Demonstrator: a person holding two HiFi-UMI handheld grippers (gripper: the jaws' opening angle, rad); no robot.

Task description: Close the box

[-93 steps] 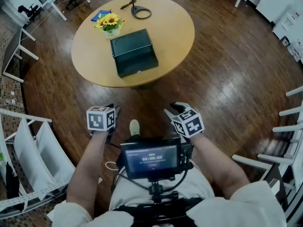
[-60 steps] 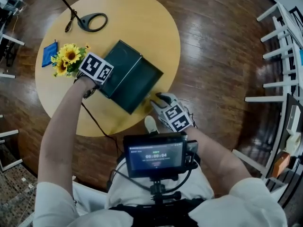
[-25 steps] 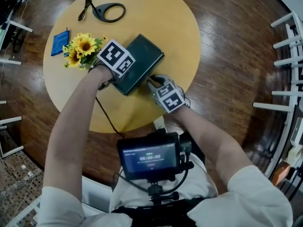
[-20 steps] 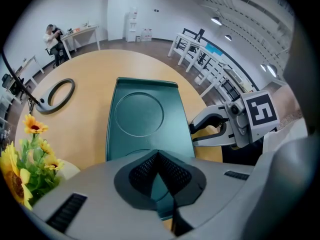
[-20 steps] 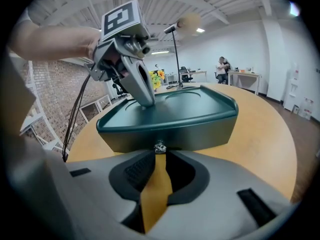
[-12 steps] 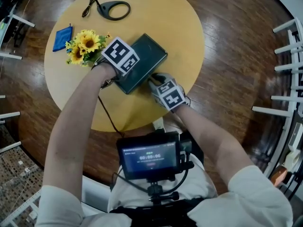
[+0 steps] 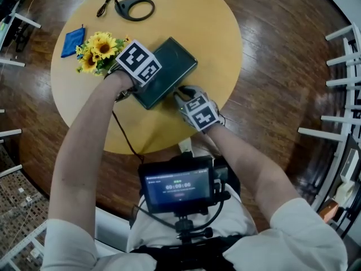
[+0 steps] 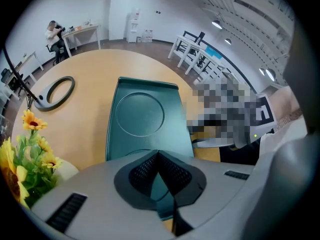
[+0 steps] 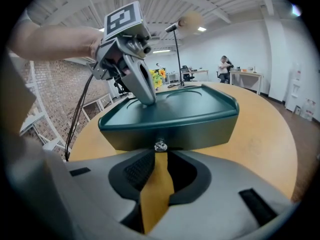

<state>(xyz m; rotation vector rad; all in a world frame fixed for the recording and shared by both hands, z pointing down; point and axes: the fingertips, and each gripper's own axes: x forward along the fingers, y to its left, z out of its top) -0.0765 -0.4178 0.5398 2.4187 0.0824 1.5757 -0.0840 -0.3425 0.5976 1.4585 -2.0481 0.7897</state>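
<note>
Box (image 7: 174, 66), dark green and flat, lay on the round wooden table (image 7: 208, 21), a little toward the person's side of the middle, and its lid was fully down on the base. A shallow circle (image 8: 139, 115) was pressed into the top of the lid. The left gripper (image 8: 159, 153) came down steeply on the lid near the edge that faced the flowers; its jaws were closed together, nothing was between them, and the joined tips touched the lid surface. The right gripper (image 9: 160, 155) pointed at the front wall of the box from the person's side. Its jaws stood only a little apart, and through the narrow gap the table colour showed. A small metal clasp (image 9: 160, 145) on the front wall sat just beyond these tips; the pads did not press on it. In the head view both forearms reached over the table edge, and the box lay between the two grippers. A small pot of sunflowers (image 7: 98, 48) stood just beside the box on the left, near the left wrist. A blue cloth (image 7: 72, 41) lay beyond the flowers, and a black ring-shaped stand base (image 7: 135, 8) rested near the far edge of the table, well apart from the box.
</note>
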